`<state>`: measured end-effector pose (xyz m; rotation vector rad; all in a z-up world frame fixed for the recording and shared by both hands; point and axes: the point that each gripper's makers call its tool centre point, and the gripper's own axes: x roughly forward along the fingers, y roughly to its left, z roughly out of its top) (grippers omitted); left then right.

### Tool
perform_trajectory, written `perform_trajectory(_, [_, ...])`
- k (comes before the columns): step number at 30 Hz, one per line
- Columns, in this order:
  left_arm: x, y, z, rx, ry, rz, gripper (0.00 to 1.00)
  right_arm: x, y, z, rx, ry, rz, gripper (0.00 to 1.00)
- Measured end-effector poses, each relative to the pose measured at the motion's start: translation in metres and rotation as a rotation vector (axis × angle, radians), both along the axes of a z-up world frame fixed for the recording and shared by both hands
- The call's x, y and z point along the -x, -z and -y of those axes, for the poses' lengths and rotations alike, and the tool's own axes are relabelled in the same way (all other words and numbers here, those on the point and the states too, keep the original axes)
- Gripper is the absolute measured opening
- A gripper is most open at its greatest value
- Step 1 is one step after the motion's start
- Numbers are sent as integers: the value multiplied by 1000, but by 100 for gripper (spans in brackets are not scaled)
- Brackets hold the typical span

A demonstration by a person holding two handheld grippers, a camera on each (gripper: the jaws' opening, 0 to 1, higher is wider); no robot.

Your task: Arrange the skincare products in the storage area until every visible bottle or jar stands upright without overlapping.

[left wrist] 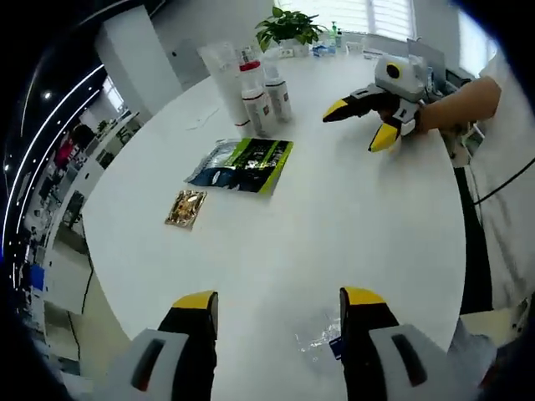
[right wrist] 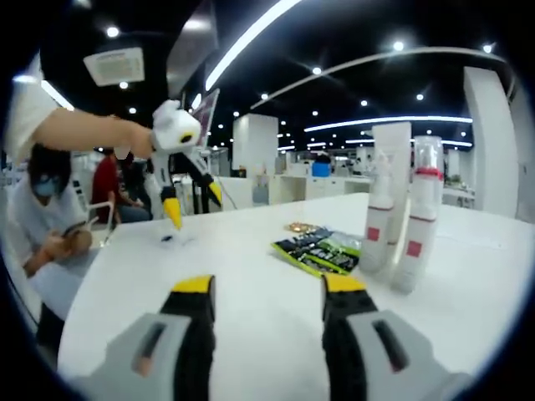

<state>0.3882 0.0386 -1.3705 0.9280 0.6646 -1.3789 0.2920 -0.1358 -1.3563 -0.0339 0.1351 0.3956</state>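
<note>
Three upright bottles [left wrist: 259, 96], one tube [left wrist: 221, 71], two packets [left wrist: 242, 163]

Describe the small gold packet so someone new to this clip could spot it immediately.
On the round white table, find the cluster of upright bottles near the far edge. In front of them lies a green and black pouch. The gold packet lies flat just beyond that pouch, apart from it: smaller, shiny and golden-brown.

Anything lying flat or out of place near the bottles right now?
The bottles stand upright together. Odd ones out: a green-black pouch and a small gold packet lie flat beside them, and a crumpled clear wrapper sits near the table edge.
</note>
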Motion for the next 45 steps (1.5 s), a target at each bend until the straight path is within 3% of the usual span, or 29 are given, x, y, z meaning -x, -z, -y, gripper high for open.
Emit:
perform_trajectory(3, [4, 4, -5, 35, -52, -24, 61, -1, 1, 1, 5, 7, -2, 50])
perform_trajectory(7, [3, 13, -14, 27, -96, -28, 61, -1, 2, -1, 16, 5, -8, 51])
perform_trajectory(11, [12, 18, -26, 21, -153, -85, 61, -1, 2, 0, 12, 9, -8, 51])
perform_trajectory(17, [24, 20, -28, 14, -122, -62, 61, -1, 2, 1, 8, 15, -10, 51])
perform_trajectory(23, [35, 34, -29, -7, -99, -70, 60, -2, 4, 1, 14, 13, -18, 51])
perform_trajectory(24, [36, 30, -25, 32, -114, -93, 59, -2, 4, 1, 15, 13, -19, 51])
perform_trajectory(28, [38, 33, -25, 36, -111, -103, 57, -2, 4, 1, 14, 14, -21, 50])
perform_trajectory(33, [42, 36, -27, 44, -137, -170, 52, -3, 6, 2, 17, 14, -25, 50])
perform_trajectory(45, [36, 35, -27, 46, -134, -169, 45, -3, 5, 3, 12, 18, -25, 50])
